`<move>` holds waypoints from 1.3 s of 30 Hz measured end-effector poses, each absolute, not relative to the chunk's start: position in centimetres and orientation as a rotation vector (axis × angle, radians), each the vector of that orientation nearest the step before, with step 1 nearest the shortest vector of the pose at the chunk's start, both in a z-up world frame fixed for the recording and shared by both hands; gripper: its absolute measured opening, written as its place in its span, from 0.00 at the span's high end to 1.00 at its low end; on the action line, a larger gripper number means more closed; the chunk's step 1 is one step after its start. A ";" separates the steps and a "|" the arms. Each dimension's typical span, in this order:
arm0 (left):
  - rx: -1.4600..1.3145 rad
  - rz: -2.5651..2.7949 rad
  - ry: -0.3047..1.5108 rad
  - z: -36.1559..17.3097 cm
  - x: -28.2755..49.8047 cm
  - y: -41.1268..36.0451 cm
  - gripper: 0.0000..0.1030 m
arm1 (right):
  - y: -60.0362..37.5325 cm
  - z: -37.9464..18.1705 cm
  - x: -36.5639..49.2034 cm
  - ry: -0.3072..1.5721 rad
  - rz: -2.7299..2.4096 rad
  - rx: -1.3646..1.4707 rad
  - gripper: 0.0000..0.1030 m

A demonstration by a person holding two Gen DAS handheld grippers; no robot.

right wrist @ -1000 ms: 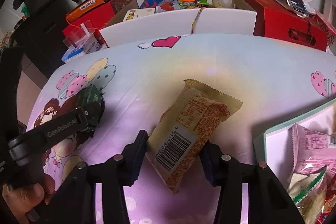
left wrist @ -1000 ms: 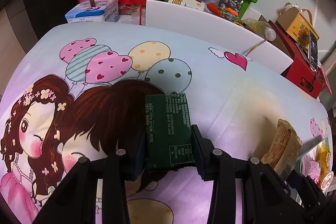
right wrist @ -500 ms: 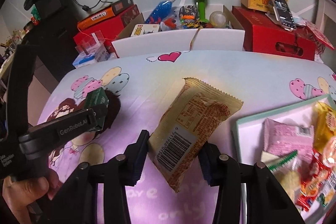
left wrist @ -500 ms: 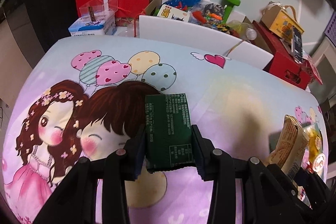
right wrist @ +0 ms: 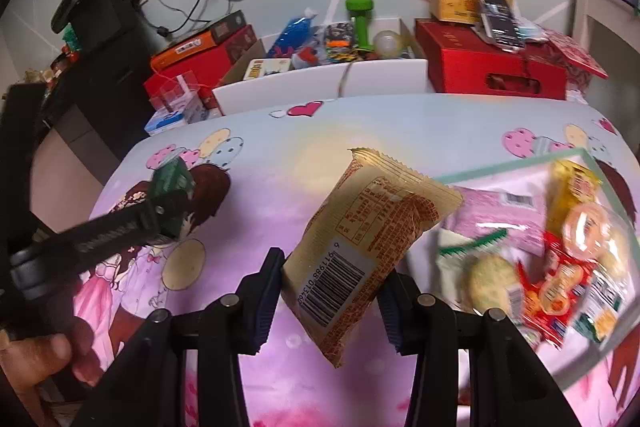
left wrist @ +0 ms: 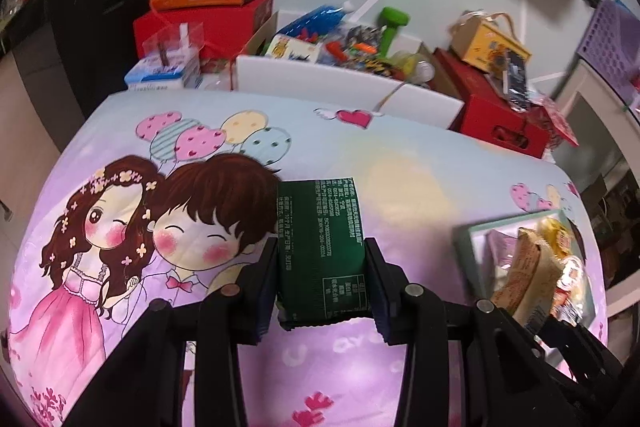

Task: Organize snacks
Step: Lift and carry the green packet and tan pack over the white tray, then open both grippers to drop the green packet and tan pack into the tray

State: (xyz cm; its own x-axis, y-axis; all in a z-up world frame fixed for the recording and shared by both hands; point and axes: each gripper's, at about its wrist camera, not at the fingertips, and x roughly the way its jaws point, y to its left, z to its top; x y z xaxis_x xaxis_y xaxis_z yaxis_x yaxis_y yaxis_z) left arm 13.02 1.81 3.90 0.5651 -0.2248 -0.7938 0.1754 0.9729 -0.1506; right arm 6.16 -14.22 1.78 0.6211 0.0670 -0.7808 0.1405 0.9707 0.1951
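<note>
Green packet [left wrist: 322, 251] clamped in left claw [left wrist: 322, 287].

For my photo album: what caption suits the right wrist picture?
Right gripper clamps a tan snack packet above the cartoon tablecloth, beside a tray of snacks.

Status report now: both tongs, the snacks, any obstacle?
Left tongs shut on green packet. Right tongs shut on tan packet. Snack tray ahead, nothing between.

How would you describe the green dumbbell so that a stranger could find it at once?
Look past the cartoon tablecloth to the white open box of clutter by the wall. The green dumbbell stands upright in it, the only bright green thing there.
</note>
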 end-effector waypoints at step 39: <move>0.166 -0.671 0.942 3.3 5.2 -16.1 0.60 | -35.6 0.8 -2.0 0.904 -0.416 0.541 0.54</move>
